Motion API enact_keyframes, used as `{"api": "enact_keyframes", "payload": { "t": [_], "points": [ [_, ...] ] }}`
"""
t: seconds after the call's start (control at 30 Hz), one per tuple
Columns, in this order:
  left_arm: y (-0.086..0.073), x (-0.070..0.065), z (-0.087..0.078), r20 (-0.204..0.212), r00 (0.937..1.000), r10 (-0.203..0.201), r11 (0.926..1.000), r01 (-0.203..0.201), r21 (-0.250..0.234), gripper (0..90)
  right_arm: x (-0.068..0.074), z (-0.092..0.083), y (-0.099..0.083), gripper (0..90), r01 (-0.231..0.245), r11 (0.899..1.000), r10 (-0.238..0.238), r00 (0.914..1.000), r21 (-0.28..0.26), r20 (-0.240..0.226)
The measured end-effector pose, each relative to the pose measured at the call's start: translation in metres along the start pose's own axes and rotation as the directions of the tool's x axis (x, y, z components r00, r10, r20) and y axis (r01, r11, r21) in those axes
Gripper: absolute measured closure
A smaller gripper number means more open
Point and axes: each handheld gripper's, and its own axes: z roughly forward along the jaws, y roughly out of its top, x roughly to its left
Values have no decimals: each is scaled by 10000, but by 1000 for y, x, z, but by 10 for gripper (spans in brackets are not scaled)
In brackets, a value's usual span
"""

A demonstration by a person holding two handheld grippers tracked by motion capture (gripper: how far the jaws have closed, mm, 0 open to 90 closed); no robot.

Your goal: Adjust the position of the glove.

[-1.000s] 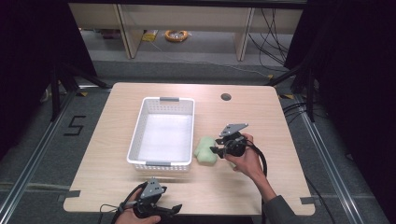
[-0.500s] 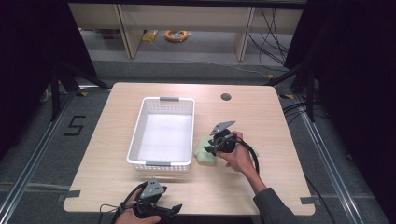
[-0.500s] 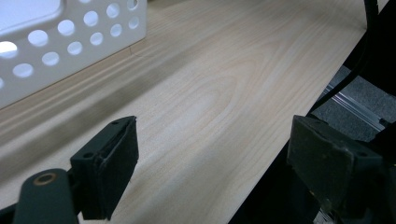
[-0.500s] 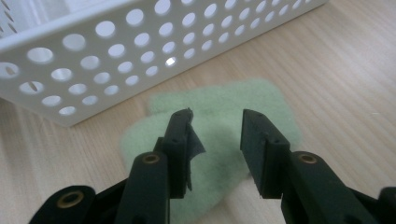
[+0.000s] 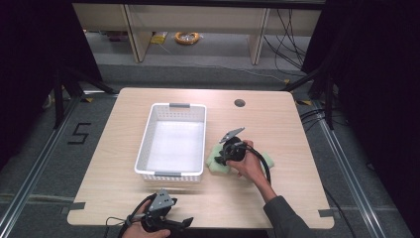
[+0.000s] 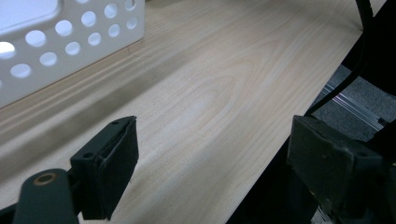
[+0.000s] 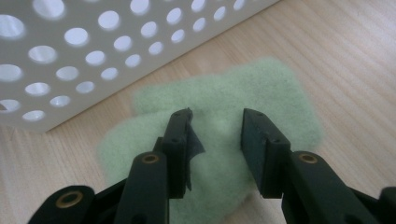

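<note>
Darkness frames the room on both sides, black curtains hanging to left and right, while a grey floor runs behind the table toward pale wooden shelving; a coil of yellow cable lies under it and loose cables trail at the back right. Metal rails cross the floor on either side, and a figure five is marked on the floor to the left. Centred in the high view stands a light wood-grain table with a small round hole near its far edge. A white perforated basket with grey handles sits on the left-middle of the top. Just beside its right wall, flat on the wood, lies a pale green cloth. The right gripper is down on this cloth, its jaws having just been closing; they stand partly apart astride a patch of fabric, and whether the pads press it cannot be told. The left gripper hovers at the near table edge, jaws wide apart over bare wood with nothing between them.
</note>
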Motion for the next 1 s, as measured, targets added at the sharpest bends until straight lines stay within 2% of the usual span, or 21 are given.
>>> {"api": "enact_keyframes", "payload": {
  "t": [0.03,0.07,0.17,0.2,0.23,0.27,0.33,0.37,0.4,0.43,0.47,0.5,0.57,0.6,0.63,0.67,0.73,0.77,0.93,0.97,1.0],
  "points": [
    [0,2,-1,-113,9999,14,9997,-11,246,157,2,2,-1,652,-147,9999,147,9998,20,145],
    [0,2,-1,-113,9999,14,9997,-11,246,157,2,2,-1,652,-147,9999,147,9998,20,145],
    [0,-1,1,-121,9998,-153,9999,152,-78,157,2,4,-4,733,-481,9985,488,9985,-264,268],
    [0,0,0,-10,10000,11,10000,-11,-10,157,1,2,-5,767,-593,9981,594,9982,-181,76],
    [0,-1,1,-2,9999,-113,9999,113,-86,157,0,3,-6,798,-591,9973,590,9983,-440,-37],
    [0,1,0,19,10000,69,9999,-69,113,157,1,0,-7,823,-1017,9946,1015,9948,-208,-108],
    [0,1,-1,-2,9999,149,9998,-149,126,157,0,0,-9,849,-1002,9943,997,9949,-377,-130],
    [0,1,-1,-2,9999,149,9998,-149,126,157,0,2,-10,853,-1070,9927,1077,9941,-557,91],
    [0,1,0,-157,9998,-103,9999,103,22,157,2,-2,-8,857,-1386,9898,1384,9903,-341,-96],
    [0,0,-1,-24,10000,-76,9999,76,-110,157,3,-1,-8,860,-1509,9867,1511,9885,-606,2],
    [0,0,-1,-24,10000,-76,9999,76,-110,157,3,-1,-8,860,-1509,9867,1511,9885,-606,2],
    [0,0,-1,-65,9999,-83,9999,82,-130,157,4,-6,-9,862,-1141,9910,1126,9933,-707,-246],
    [0,0,-1,-52,9999,-100,9997,99,-218,157,6,-9,-9,862,-1095,9908,1071,9937,-796,-342],
    [0,0,-1,-41,9999,-104,9997,103,-224,157,10,-17,-9,862,-786,9921,762,9967,-973,-284],
    [0,0,-1,-41,9999,-104,9997,103,-224,156,10,-17,-9,862,-786,9921,762,9967,-973,-284],
    [0,0,-1,-39,9999,-153,9995,152,-274,157,15,-28,-11,862,-1080,9871,1032,9936,-1180,-459],
    [0,0,-1,-41,9999,-164,9994,163,-290,157,15,-33,-11,862,-906,9892,852,9951,-1148,-511],
    [0,0,-2,-48,9999,-104,9997,103,-236,157,20,-44,-16,862,-924,9858,837,9942,-1399,-671],
    [0,0,-2,-87,10000,-43,9999,42,-126,156,30,-59,-26,862,-986,9816,853,9926,-1635,-865],
    [0,-2,-1,-44,9996,-277,9994,276,-190,157,35,-66,-32,862,-1115,9785,951,9904,-1733,-1001],
    [0,-2,-1,-44,9996,-277,9994,276,-190,157,35,-66,-32,862,-1115,9785,951,9904,-1733,-1001]
  ]
}}
